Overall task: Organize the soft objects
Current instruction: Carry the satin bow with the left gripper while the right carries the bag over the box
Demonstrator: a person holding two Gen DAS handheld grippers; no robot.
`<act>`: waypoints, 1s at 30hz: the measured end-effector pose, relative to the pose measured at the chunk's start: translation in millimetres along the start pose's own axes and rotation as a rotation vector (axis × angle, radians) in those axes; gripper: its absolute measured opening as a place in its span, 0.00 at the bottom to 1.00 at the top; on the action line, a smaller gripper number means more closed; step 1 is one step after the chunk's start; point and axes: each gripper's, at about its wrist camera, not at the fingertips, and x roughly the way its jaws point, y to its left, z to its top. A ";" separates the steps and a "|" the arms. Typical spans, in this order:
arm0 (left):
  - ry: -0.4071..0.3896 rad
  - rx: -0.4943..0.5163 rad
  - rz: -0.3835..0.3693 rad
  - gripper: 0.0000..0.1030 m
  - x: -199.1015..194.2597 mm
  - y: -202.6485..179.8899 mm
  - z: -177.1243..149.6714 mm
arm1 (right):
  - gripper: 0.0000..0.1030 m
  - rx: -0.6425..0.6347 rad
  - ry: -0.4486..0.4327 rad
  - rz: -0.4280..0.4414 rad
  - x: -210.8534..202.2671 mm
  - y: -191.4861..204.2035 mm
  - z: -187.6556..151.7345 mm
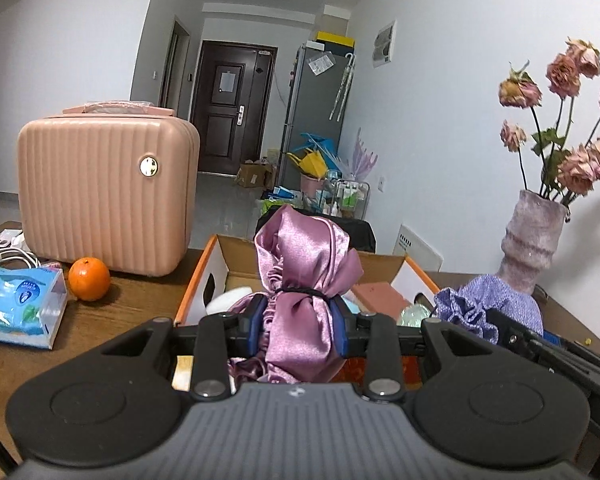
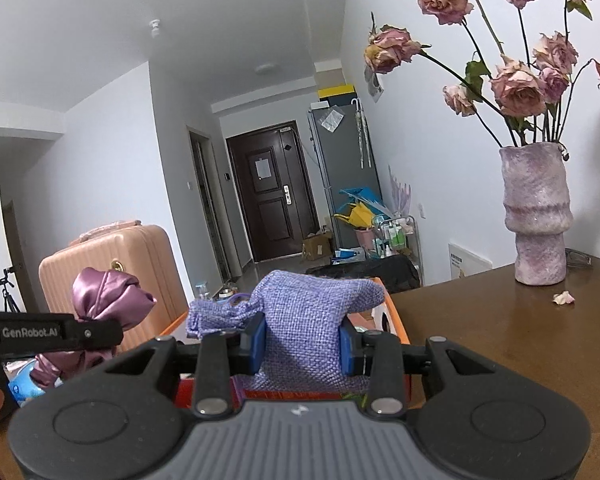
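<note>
My left gripper (image 1: 299,320) is shut on a pink satin pouch (image 1: 306,264) tied with a black band, held up above an open orange-edged cardboard box (image 1: 198,280). My right gripper (image 2: 303,344) is shut on a lavender woven pouch (image 2: 304,312), lifted over the same box (image 2: 396,320). In the right wrist view the satin pouch (image 2: 108,296) and the left gripper's black arm (image 2: 52,334) show at the left. In the left wrist view the lavender pouch (image 1: 496,300) shows at the right. Inside the box lie a white item and a pinkish block.
A pink ribbed case (image 1: 104,196) stands at the table's left, with an orange (image 1: 89,279) and a blue tissue pack (image 1: 18,306) in front. A purple vase of dried roses (image 2: 538,216) stands at the right on the brown table (image 2: 500,340).
</note>
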 end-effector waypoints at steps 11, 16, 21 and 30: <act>-0.014 -0.012 0.017 0.33 24.8 9.1 14.3 | 0.33 -0.009 -0.032 0.004 28.2 4.6 9.5; -0.020 -0.014 0.017 0.33 34.4 11.4 19.7 | 0.33 -0.011 -0.036 -0.002 39.2 6.1 10.8; -0.029 -0.012 0.018 0.33 41.3 12.0 24.6 | 0.33 -0.013 -0.035 -0.002 48.7 8.5 10.8; -0.026 0.003 0.025 0.33 63.0 13.0 30.2 | 0.33 -0.023 -0.036 -0.009 71.7 12.3 12.5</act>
